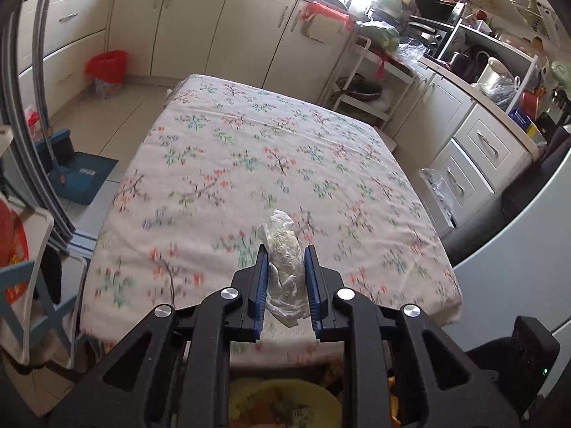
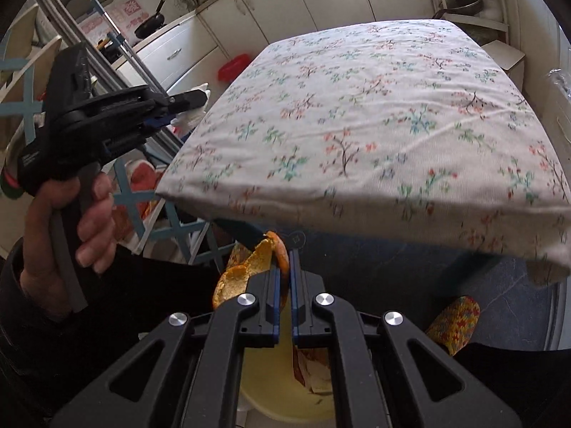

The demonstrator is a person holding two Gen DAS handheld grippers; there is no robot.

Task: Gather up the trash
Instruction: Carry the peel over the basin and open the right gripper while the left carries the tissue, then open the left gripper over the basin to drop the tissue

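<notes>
My left gripper is shut on a crumpled clear plastic bag and holds it over the near edge of the table with the floral cloth. My right gripper is shut on a piece of orange peel below the table's front edge, above a yellow bin that holds scraps. The yellow bin also shows under the left gripper in the left wrist view. The left gripper seen from the side is held by a hand at the left of the right wrist view.
A red-lined small bin stands on the floor by white cabinets. A blue dustpan lies left of the table. A cluttered counter runs along the right. A blue folding chair frame stands left of the table.
</notes>
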